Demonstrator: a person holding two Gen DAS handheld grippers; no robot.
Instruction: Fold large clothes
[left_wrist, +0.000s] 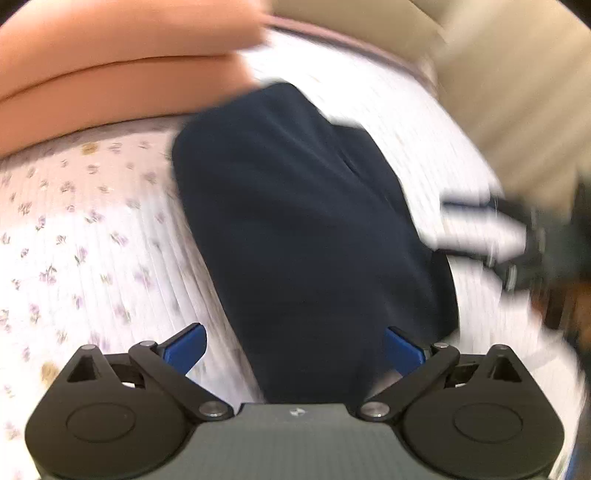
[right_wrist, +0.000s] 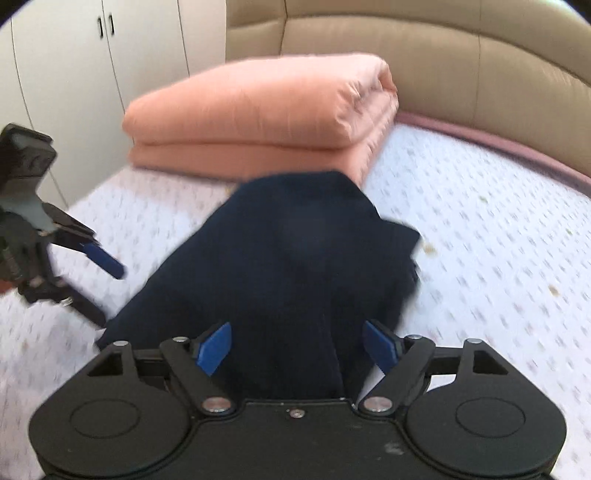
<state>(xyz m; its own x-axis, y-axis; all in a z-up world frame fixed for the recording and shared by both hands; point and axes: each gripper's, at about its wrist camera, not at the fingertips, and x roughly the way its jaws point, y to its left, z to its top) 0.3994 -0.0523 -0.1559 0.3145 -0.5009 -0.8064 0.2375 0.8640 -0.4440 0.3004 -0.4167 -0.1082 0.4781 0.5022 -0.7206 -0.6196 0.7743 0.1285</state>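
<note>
A dark navy garment (left_wrist: 295, 229) lies in a long folded strip on the flowered bed sheet (left_wrist: 92, 240). My left gripper (left_wrist: 293, 349) is open, its blue pads either side of the garment's near end, holding nothing. In the right wrist view the same garment (right_wrist: 295, 266) lies bunched ahead. My right gripper (right_wrist: 297, 347) is open, its pads apart over the garment's near edge. The left gripper (right_wrist: 99, 258) shows at the left in the right wrist view, off the cloth. The right gripper (left_wrist: 491, 225) is a blur at the right in the left wrist view.
A folded peach quilt (right_wrist: 258, 114) lies on the bed just behind the garment. A beige padded headboard (right_wrist: 443, 62) curves round the far side. White wardrobe doors (right_wrist: 92, 55) stand at the far left. Both views are motion-blurred.
</note>
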